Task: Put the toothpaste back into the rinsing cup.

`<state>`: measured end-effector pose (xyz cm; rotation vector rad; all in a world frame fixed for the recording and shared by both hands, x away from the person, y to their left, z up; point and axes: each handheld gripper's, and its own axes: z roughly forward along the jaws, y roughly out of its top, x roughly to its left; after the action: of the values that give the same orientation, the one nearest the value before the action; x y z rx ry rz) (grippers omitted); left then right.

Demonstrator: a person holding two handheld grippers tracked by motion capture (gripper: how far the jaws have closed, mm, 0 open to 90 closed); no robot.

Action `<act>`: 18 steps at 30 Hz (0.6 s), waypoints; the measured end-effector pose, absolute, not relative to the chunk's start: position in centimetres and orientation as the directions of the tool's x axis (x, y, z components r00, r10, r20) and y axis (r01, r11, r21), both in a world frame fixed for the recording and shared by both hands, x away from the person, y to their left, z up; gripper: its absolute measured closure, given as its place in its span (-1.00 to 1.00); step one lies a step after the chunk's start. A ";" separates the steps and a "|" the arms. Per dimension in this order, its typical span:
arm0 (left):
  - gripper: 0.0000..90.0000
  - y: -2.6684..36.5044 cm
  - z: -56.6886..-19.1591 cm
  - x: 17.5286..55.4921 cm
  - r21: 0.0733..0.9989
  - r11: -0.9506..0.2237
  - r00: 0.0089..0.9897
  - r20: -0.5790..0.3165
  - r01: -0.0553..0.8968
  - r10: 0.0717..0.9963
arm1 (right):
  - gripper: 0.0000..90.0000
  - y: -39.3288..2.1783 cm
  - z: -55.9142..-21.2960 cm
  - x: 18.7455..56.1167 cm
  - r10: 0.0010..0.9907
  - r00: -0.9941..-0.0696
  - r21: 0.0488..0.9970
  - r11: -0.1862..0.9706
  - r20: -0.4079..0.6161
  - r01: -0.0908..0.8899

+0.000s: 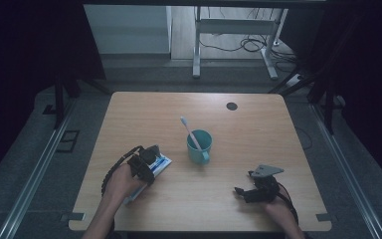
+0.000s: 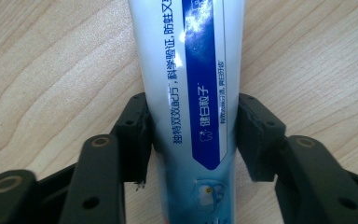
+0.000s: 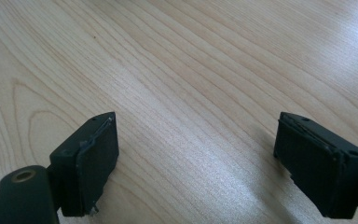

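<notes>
A white and blue toothpaste tube (image 2: pixel 191 70) lies flat on the wooden table (image 1: pixel 258 129), near its front left (image 1: pixel 160 165). My left gripper (image 1: pixel 146 160) is down over it. In the left gripper view both black pads (image 2: pixel 137 135) press against the tube's sides, so the left gripper (image 2: pixel 193 135) is shut on it. Near the front right, my right gripper (image 1: pixel 242 191) rests low over bare wood. Its jaws stand wide apart in the right gripper view (image 3: pixel 196 154), with nothing between them.
A teal mug (image 1: pixel 199 147) stands at the middle of the table with a white toothbrush (image 1: pixel 189 130) leaning in it. A black cable hole (image 1: pixel 232 106) sits near the far edge. Desk legs and cables lie on the floor beyond.
</notes>
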<state>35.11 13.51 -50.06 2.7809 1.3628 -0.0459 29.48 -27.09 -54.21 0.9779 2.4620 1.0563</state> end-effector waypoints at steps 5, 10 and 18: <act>0.40 13.9 -49.6 35.1 0.046 -0.621 0.623 -0.064 0.783 0.780 | -0.69 -27.1 -54.2 29.5 0.686 -0.728 0.724 0.501 0.002 0.474; 0.51 14.3 -49.4 34.9 0.074 -0.616 0.620 -0.082 0.784 0.780 | -0.69 -27.1 -54.2 29.5 0.686 -0.728 0.724 0.501 0.002 0.474; 0.57 14.8 -49.2 34.5 0.121 -0.628 0.638 -0.088 0.769 0.765 | -0.69 -27.1 -54.2 29.5 0.686 -0.728 0.725 0.500 0.002 0.474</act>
<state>34.46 14.80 -49.23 2.7078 1.2756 -0.0425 29.48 -27.08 -54.22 0.9784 2.4609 1.0573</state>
